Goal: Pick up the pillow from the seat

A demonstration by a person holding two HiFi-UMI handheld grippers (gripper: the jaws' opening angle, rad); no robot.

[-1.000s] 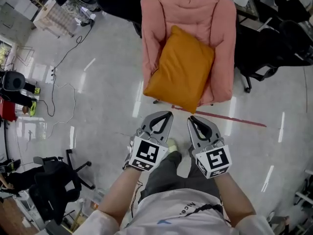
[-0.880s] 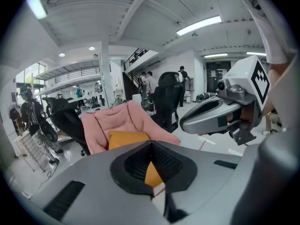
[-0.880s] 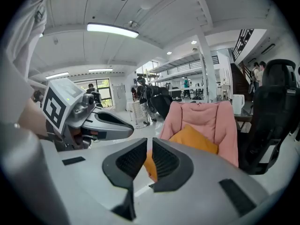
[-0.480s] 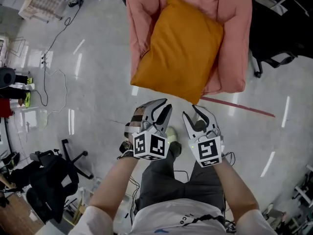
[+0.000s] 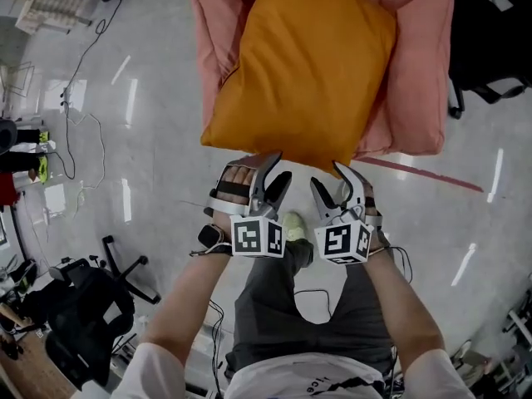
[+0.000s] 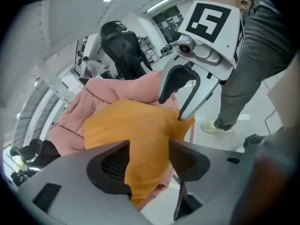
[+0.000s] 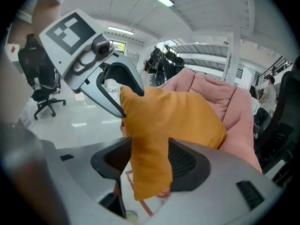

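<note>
Now the left tongs and right tongs are opening at lower centre, with the near edge of the orange pillow between each pair of jaws, unpinched, on the pink chair.

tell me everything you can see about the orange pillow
The orange pillow is a plump, square, plain cloth cushion. It lies cornerwise on the seat of the pink padded armchair, its near edge overhanging the front. The left gripper and right gripper are at that edge, jaws opening, with the pillow seen between each pair but not pinched.
</note>
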